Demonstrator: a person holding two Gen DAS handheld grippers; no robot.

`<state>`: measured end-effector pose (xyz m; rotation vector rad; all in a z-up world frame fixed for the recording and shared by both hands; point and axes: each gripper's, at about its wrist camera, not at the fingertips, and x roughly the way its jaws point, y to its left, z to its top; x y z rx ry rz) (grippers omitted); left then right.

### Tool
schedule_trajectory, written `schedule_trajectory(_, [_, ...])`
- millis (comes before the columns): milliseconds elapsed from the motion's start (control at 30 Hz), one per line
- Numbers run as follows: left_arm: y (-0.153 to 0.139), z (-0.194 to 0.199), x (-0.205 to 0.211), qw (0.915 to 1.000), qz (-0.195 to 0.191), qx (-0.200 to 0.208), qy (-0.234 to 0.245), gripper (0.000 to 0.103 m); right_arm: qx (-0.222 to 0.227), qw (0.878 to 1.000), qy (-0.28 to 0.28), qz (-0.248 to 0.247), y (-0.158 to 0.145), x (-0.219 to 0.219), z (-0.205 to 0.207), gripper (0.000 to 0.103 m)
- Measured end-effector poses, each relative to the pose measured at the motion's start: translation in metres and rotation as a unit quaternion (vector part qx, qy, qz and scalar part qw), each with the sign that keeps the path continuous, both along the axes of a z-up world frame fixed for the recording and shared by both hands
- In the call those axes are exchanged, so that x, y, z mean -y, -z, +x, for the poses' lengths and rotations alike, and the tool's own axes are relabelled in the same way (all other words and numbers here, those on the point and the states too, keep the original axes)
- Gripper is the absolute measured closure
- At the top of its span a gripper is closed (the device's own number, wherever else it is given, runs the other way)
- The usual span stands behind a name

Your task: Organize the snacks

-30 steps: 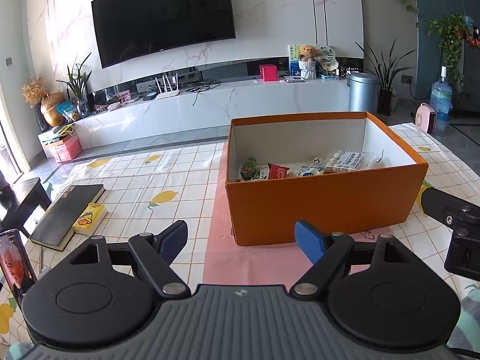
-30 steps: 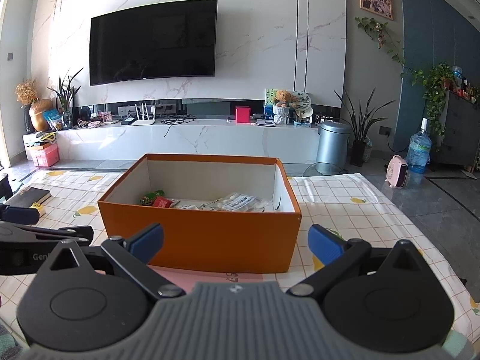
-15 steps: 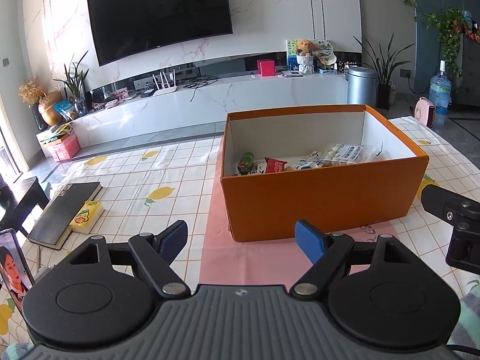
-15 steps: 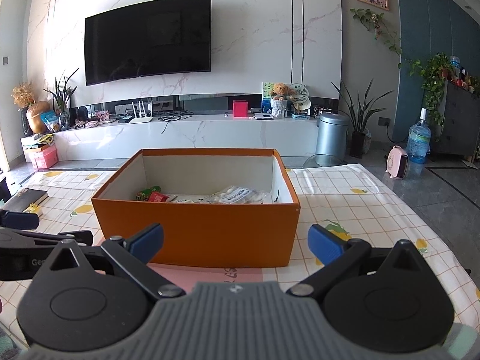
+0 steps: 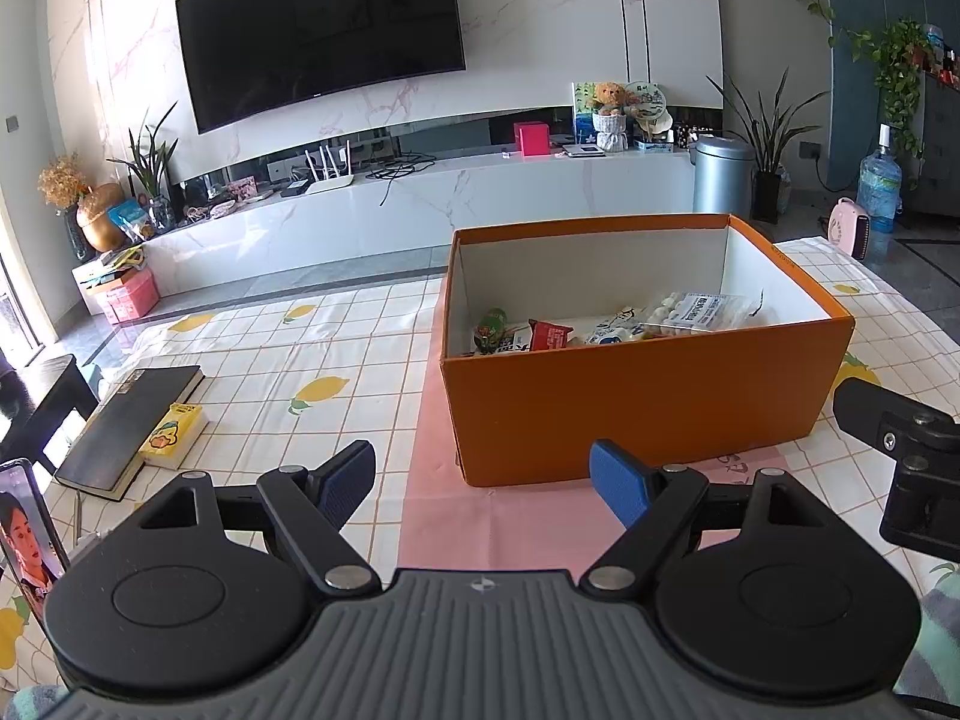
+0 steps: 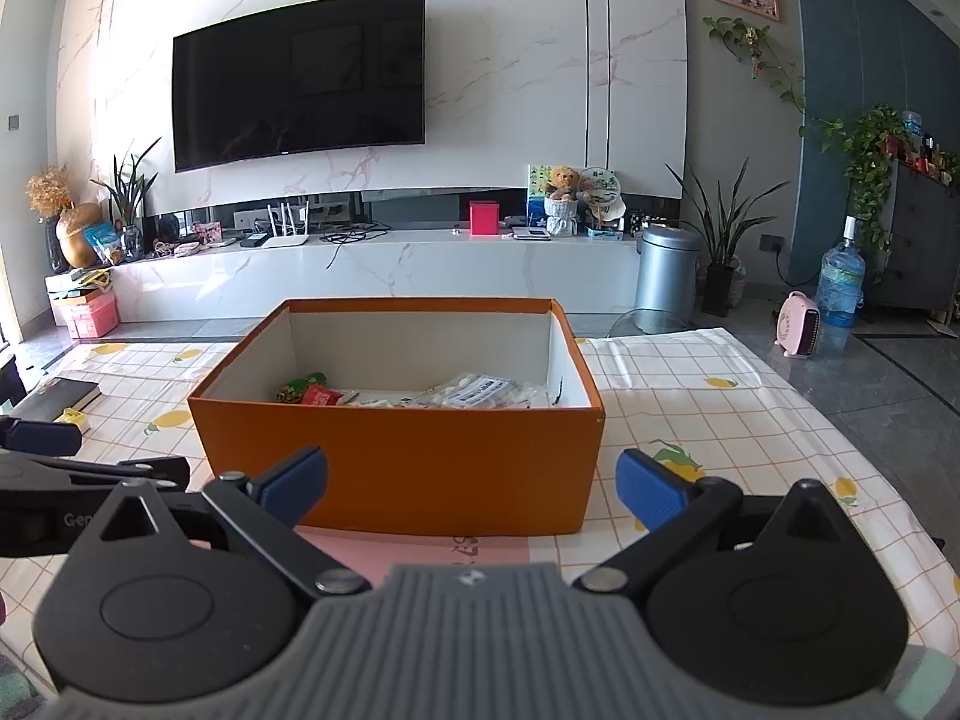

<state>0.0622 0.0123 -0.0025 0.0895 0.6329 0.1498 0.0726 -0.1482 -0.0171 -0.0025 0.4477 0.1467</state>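
Observation:
An open orange box stands on a pink mat on the table; it also shows in the right wrist view. Inside lie several snack packets: a green one, a red one and a clear bag of white sweets, the bag also in the right wrist view. My left gripper is open and empty, in front of the box's near left corner. My right gripper is open and empty, in front of the box's near wall.
A black book and a yellow packet lie on the checked tablecloth at the left. A phone stands at the near left edge. The right gripper's body shows at the right.
Both grippers have drawn back and risen slightly from the box, so more of its inside shows. Both stay open and empty.

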Motion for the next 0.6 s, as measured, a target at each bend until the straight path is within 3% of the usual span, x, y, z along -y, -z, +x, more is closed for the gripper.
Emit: schedule_trajectory(600, [-0.0040,0.0004,0.0030,1.0000,-0.006,0.000,0.001,0.008,-0.003,1.000,-0.001,0.004,0.0006,-0.0003,0.0023,0.004])
